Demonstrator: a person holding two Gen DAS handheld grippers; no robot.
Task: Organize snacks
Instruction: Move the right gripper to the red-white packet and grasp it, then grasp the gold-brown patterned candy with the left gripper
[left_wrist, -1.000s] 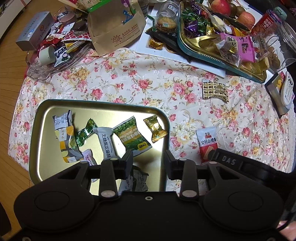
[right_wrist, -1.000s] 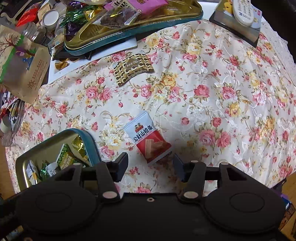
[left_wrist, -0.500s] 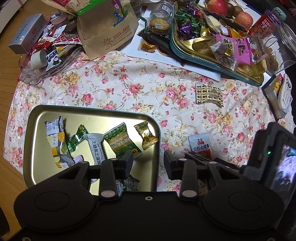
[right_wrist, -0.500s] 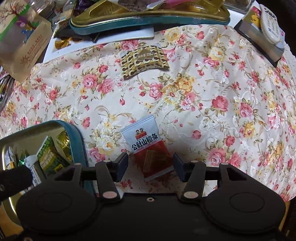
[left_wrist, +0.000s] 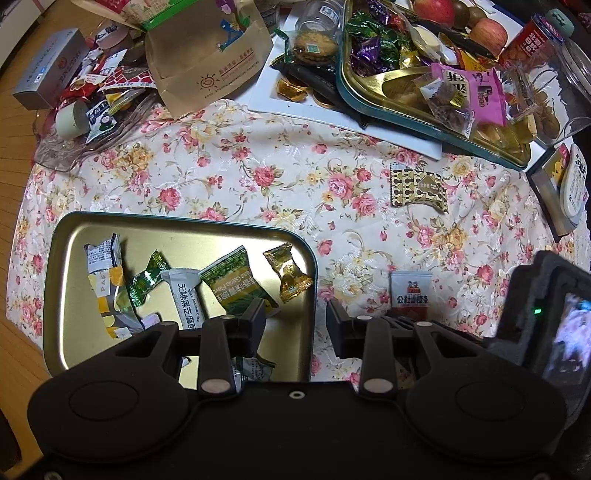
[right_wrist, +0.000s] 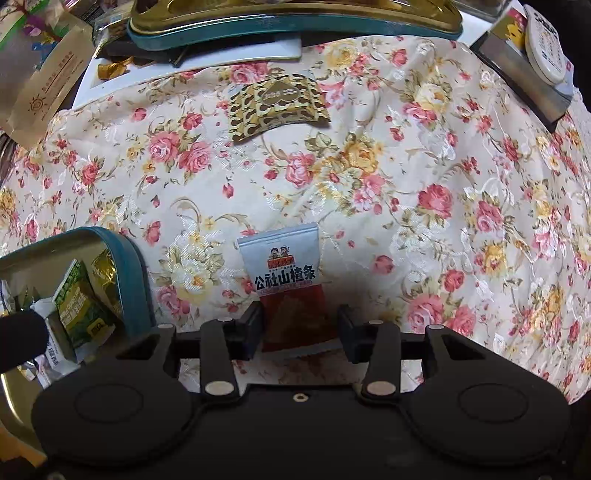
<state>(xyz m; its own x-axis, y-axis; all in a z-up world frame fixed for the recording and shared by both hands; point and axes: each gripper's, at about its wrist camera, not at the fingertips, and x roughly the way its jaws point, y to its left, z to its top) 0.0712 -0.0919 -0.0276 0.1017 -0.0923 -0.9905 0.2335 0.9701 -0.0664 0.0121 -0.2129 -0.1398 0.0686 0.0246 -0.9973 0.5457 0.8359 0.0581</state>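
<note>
In the left wrist view, the left gripper (left_wrist: 295, 325) hung with its jaws apart and empty above the right edge of the gold tray (left_wrist: 184, 225), low in the frame.

In the right wrist view, the right gripper (right_wrist: 299, 328) was closing its jaws around the red-and-white snack packet (right_wrist: 288, 280) on the floral table (right_wrist: 424, 184) at lower centre, the left one touching it. The flat, slick packet could slide out, or tablecloth might get pinched.

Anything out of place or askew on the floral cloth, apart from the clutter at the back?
Two snacks lie loose on the tablecloth outside the gold tin tray: the red-and-white hawthorn packet, between the closing right gripper jaws, and a curled gold-patterned packet beyond it.
</note>
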